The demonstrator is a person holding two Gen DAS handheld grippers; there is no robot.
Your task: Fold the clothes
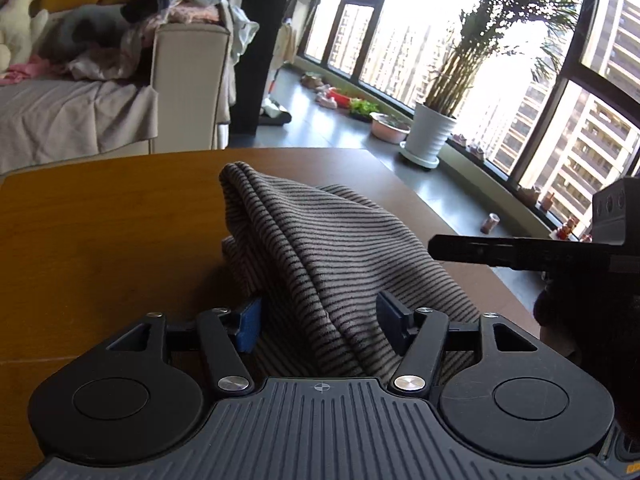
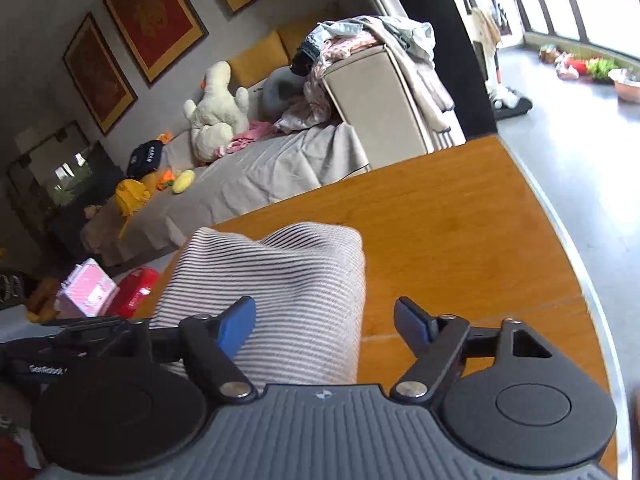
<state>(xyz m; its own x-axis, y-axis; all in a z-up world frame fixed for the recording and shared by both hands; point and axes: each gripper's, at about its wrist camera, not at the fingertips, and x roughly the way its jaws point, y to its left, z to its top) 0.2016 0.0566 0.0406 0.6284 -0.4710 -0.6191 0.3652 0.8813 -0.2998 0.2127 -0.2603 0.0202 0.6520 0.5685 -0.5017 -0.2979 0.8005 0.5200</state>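
A grey garment with thin dark stripes (image 1: pixel 320 240) lies bunched on the wooden table (image 1: pixel 100 220). My left gripper (image 1: pixel 318 322) is open, and a raised fold of the garment runs between its blue pads. In the right wrist view the same garment (image 2: pixel 288 280) lies folded over on the table (image 2: pixel 460 240). My right gripper (image 2: pixel 326 324) is open, its left pad (image 2: pixel 236 328) over the cloth and its right pad over bare wood. The right gripper's body also shows at the right edge of the left wrist view (image 1: pixel 560 252).
A sofa (image 2: pixel 280 168) with plush toys and a pile of clothes (image 2: pixel 360 40) stands beyond the table. A potted plant (image 1: pixel 432 136) and small pots stand by the curved windows. The table's rounded right edge (image 2: pixel 580 260) drops to the floor.
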